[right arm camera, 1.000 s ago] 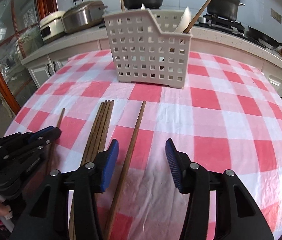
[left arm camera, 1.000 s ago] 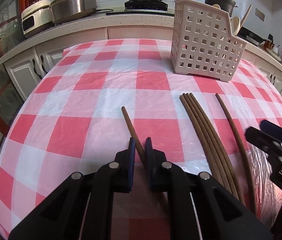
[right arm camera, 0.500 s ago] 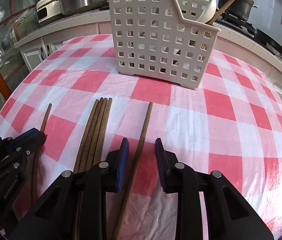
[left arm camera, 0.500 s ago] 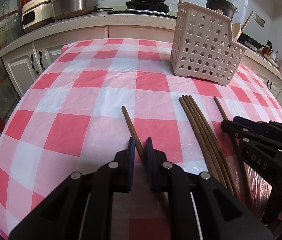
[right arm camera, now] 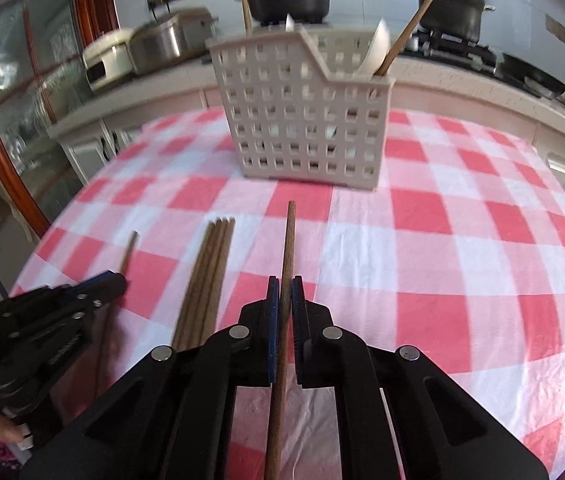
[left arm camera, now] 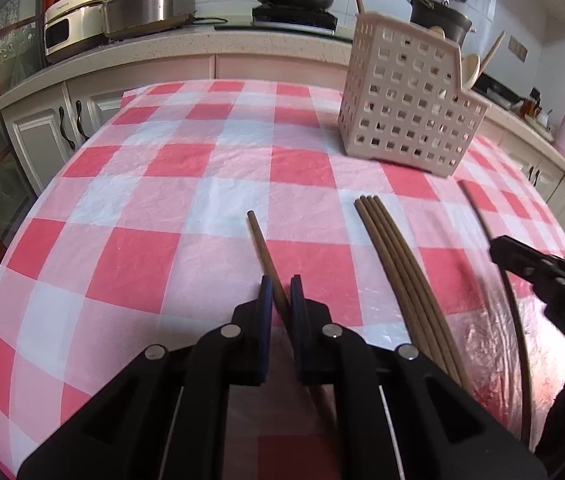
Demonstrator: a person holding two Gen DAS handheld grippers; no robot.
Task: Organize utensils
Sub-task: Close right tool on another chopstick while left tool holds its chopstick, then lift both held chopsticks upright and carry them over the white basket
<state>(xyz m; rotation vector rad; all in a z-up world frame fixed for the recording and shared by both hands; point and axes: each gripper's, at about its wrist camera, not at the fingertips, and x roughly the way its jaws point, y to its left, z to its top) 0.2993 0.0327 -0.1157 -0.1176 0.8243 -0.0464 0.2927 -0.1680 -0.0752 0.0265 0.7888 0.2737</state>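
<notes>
Brown wood runs straight between the blue pads of the right gripper (right arm camera: 285,300): its jaws are pressed together on a single chopstick (right arm camera: 287,248), whose long axis lies in line with the fingers and points away toward the perforated basket (right arm camera: 298,120). The stick's far tip stops short of the basket's near wall, with a stretch of checked tablecloth (right arm camera: 462,264) between them. The left gripper (left arm camera: 281,300) is likewise clamped on its own chopstick (left arm camera: 261,244), which leans slightly leftward of the fingers and aims at open cloth well to the left of the basket.

Between the two held sticks, nearer than the basket, a bundle of four chopsticks (right arm camera: 212,264) lies flat, side by side and touching, its tips fanning toward the basket's left corner.

Of the two hands, the right appears the better placed: the basket stands almost dead ahead of its stick, while from the left wrist view the basket (left arm camera: 406,112) sits off to the right. The coming move likely calls for tipping a stick upright over the basket's rim, since both sticks now lie low. Utensils already stand inside the basket, a wooden handle (right arm camera: 410,28) leaning out to the right.
</notes>
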